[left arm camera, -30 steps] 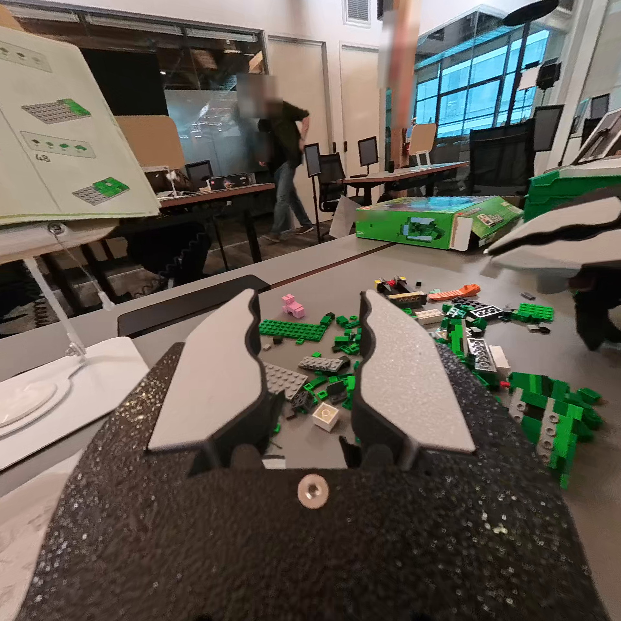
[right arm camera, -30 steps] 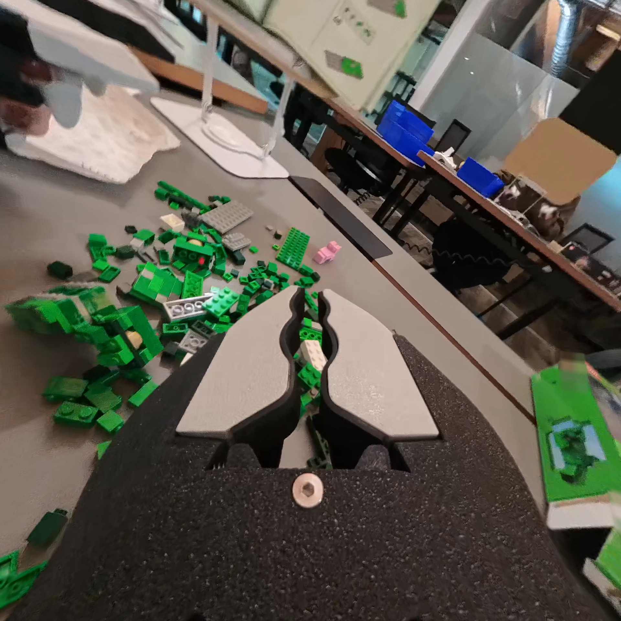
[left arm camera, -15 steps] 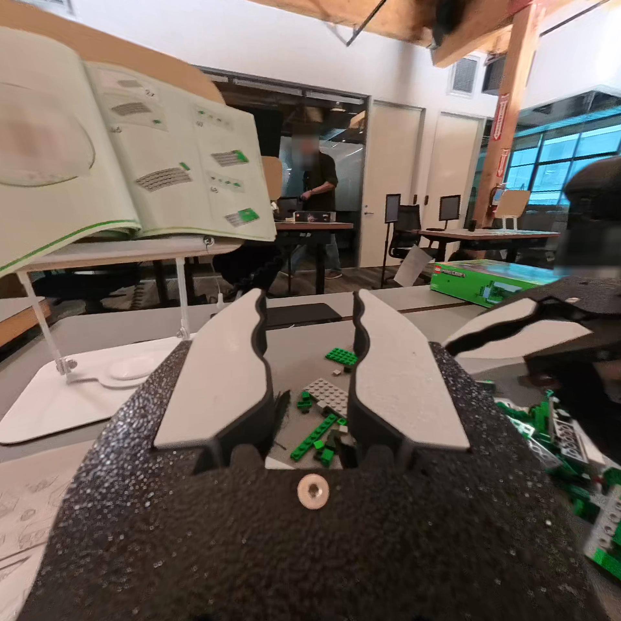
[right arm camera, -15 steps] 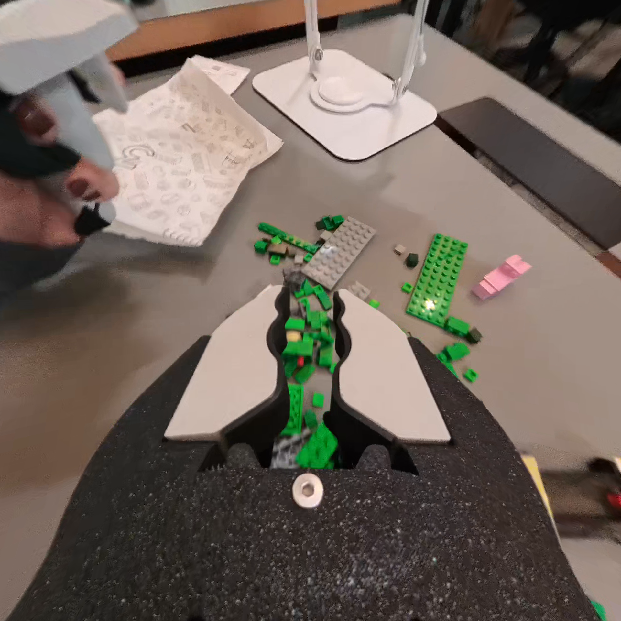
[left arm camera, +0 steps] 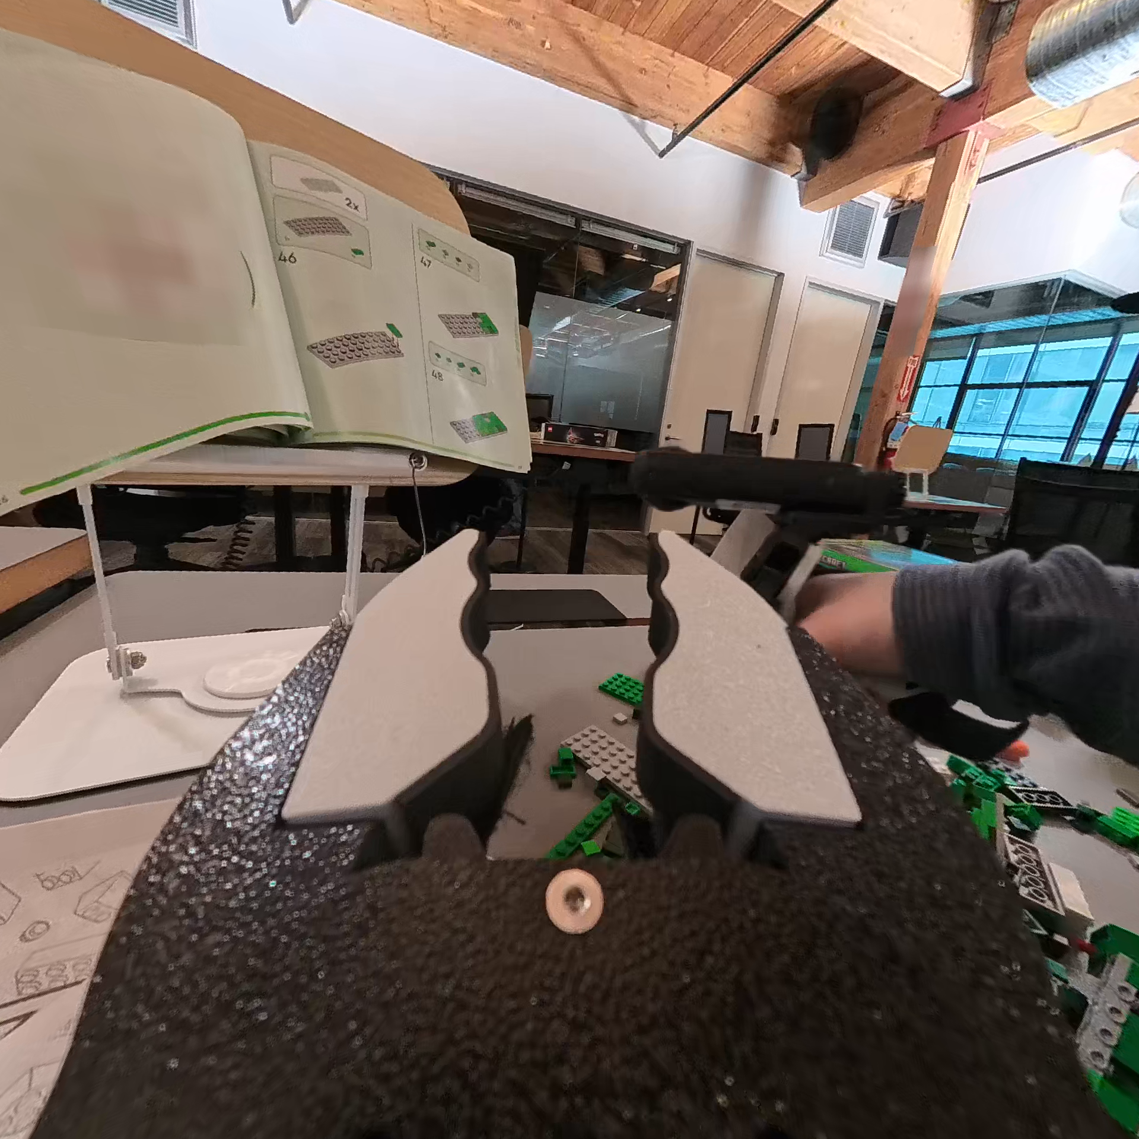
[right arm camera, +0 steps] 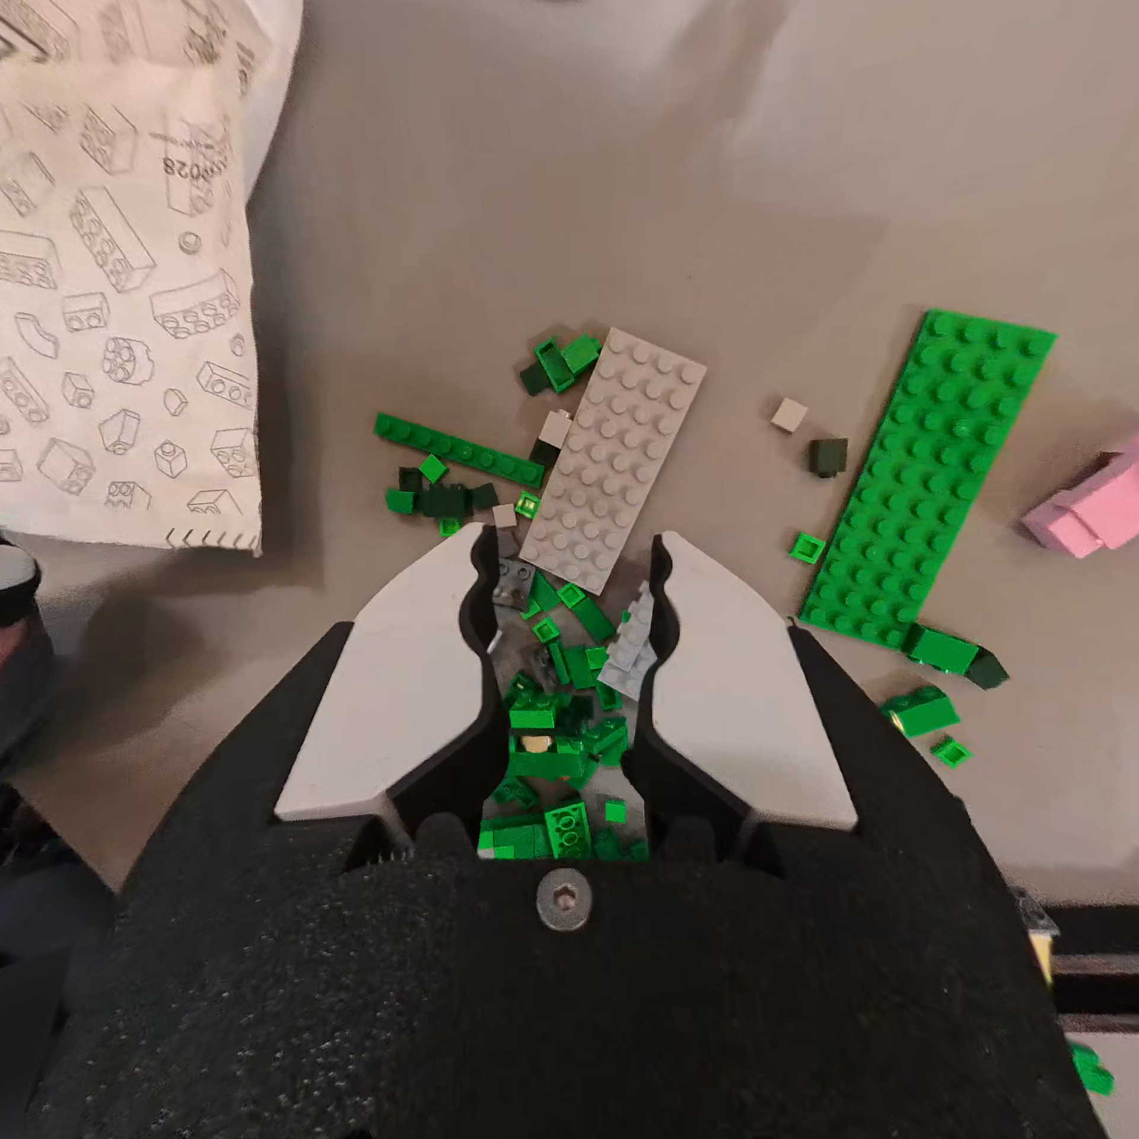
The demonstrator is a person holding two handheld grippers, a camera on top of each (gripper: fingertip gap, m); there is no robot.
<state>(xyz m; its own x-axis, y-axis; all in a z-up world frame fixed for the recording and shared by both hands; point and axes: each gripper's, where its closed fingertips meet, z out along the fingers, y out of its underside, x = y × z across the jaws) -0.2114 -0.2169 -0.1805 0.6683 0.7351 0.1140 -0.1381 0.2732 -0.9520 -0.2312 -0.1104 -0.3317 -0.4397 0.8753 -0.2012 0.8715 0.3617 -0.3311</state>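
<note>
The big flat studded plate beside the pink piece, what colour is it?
Bright green studded plate, clearest in the right wrist view.

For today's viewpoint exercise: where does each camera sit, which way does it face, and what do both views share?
Left wrist view: on the left gripper, facing level across the table toward the open instruction booklet; its open fingers show, with a sleeved hand at right.
Right wrist view: on the right gripper, facing straight down at loose bricks; open fingers show.
Shared: the grey studded plate.
</note>
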